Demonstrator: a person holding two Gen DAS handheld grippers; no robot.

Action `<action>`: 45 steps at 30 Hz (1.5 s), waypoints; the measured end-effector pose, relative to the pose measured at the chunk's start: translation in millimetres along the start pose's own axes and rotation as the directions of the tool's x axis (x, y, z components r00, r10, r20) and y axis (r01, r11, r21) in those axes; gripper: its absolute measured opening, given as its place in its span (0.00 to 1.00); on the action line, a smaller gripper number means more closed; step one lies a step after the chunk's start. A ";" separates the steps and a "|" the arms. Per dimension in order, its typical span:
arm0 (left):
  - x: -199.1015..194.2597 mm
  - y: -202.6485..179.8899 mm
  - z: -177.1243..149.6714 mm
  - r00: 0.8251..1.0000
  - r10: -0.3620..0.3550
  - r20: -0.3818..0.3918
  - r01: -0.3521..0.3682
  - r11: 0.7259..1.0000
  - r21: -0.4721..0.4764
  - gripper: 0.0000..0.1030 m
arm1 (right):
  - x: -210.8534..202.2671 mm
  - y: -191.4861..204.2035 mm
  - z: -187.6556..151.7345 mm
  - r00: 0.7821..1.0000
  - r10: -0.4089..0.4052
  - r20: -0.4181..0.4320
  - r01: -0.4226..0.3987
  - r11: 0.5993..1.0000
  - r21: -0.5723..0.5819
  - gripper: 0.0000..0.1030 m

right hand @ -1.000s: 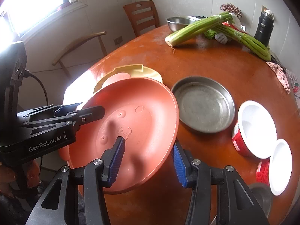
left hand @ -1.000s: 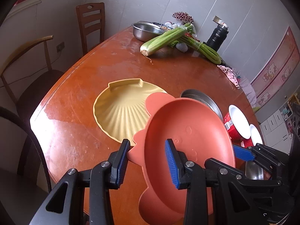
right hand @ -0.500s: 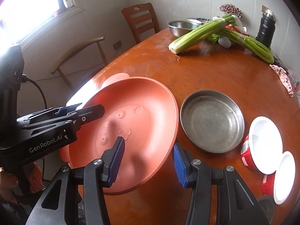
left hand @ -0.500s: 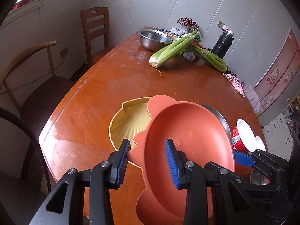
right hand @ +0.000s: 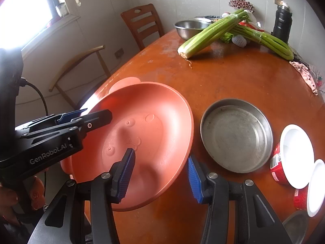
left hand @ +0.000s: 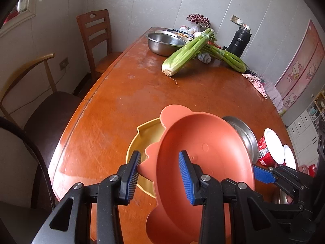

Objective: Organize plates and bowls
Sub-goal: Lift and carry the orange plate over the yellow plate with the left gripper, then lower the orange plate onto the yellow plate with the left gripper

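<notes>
Gripped the orange plate (left hand: 203, 162) with both claws and held it tilted above the worktop (left hand: 142, 93). Closed the left claw (left hand: 159, 162) narrow on the plate's scalloped edge: one blue pad against the outside of the edge, the other pad over the inner side. Closed the right claw (right hand: 160, 166) on the opposite rim in the same way, with one finger inside the plate and one finger under the rim, outside. Could see each claw from the other camera too: the right claw (left hand: 262, 173) at the far side of the plate, the left claw (right hand: 85, 116) at the plate's left rim.

Kept the orange plate (right hand: 142, 132) in front of the yellow plate (left hand: 140, 140), hiding it partly in the left view. Cannot tell whether the two plates touched. Saw the yellow plate flat on the worktop, near the edge.

Found a round steel pan (right hand: 235, 136) just beside the orange plate, empty and upright. Found two red bowls with white inside, the first bowl (right hand: 294, 156) and the second bowl (right hand: 315, 187), close together beyond the pan, both leaning on their sides.

Noticed at the far end of the worktop a steel bowl (left hand: 164, 42), two bundles of celery (left hand: 186, 55) crossed one over the other, and a black flask (left hand: 238, 40) standing upright. Noticed also a wooden chair (left hand: 95, 32) by the wall.
</notes>
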State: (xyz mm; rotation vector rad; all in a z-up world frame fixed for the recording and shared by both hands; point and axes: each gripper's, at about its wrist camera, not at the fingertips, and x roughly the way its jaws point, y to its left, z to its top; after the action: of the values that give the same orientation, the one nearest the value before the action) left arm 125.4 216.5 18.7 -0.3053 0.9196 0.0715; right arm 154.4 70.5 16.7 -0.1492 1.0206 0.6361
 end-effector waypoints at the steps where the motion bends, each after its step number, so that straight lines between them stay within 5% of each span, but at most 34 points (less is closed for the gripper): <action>1: 1.3 1.5 1.5 1.000 0.002 -0.002 -0.002 1.000 0.002 0.37 | 0.8 0.8 1.3 1.000 0.001 0.003 -0.001 1.000 0.006 0.51; 29: 55.8 19.9 19.8 0.998 0.037 -0.044 -0.035 0.998 0.045 0.37 | 47.1 -0.2 11.0 0.998 -0.013 -0.062 0.016 0.998 0.054 0.51; 45: 71.6 28.0 20.7 0.997 0.060 -0.057 -0.058 0.998 0.026 0.37 | 50.9 8.5 12.6 0.997 -0.058 -0.055 0.057 0.998 -0.009 0.51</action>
State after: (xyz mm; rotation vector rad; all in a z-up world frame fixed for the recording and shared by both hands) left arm 179.5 244.3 -32.7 -0.2588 0.9865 0.1063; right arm 177.5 104.1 -17.4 -0.2033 1.0639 0.5864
